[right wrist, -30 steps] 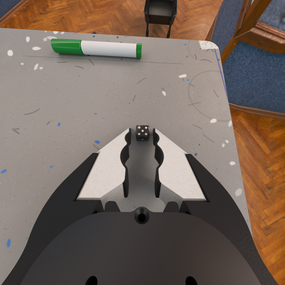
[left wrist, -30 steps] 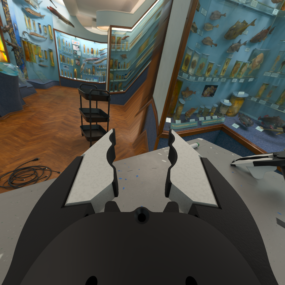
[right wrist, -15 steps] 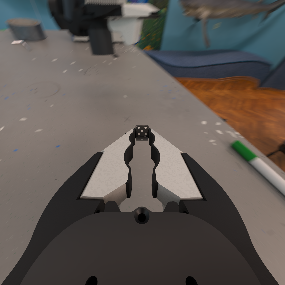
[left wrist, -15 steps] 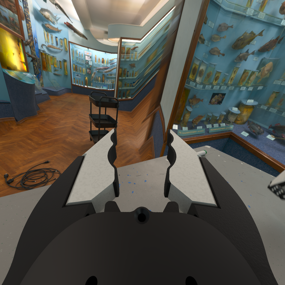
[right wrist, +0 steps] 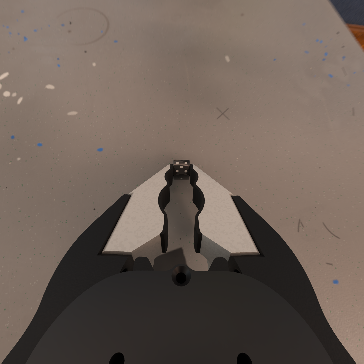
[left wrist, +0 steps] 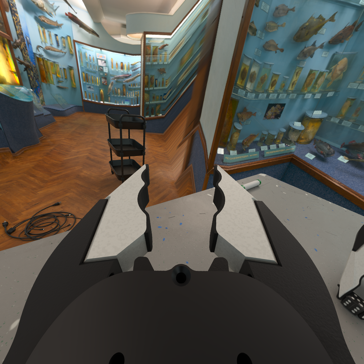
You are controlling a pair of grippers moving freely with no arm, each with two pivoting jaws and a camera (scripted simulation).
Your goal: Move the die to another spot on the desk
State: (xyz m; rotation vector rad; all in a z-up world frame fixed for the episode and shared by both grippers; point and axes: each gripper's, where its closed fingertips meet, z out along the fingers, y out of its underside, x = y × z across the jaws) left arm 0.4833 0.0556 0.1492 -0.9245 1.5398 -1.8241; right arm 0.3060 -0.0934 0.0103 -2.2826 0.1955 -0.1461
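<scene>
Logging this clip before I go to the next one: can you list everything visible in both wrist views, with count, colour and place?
die: one, black with white pips, pinched at the right gripper's fingertips, close above the desk
desk: one, grey, flecked blue and white, under both grippers
marker: one, white with green ends, lying near the desk's far corner
cart: one, black, three shelves, on the wooden floor beyond the desk
cable: one coil, black, on the floor at left
display cases: several, blue-backed, holding fish and jars, along the walls
left gripper: one, black with pale fingers, open and holding nothing
right gripper: one, same colours, shut on the die
</scene>
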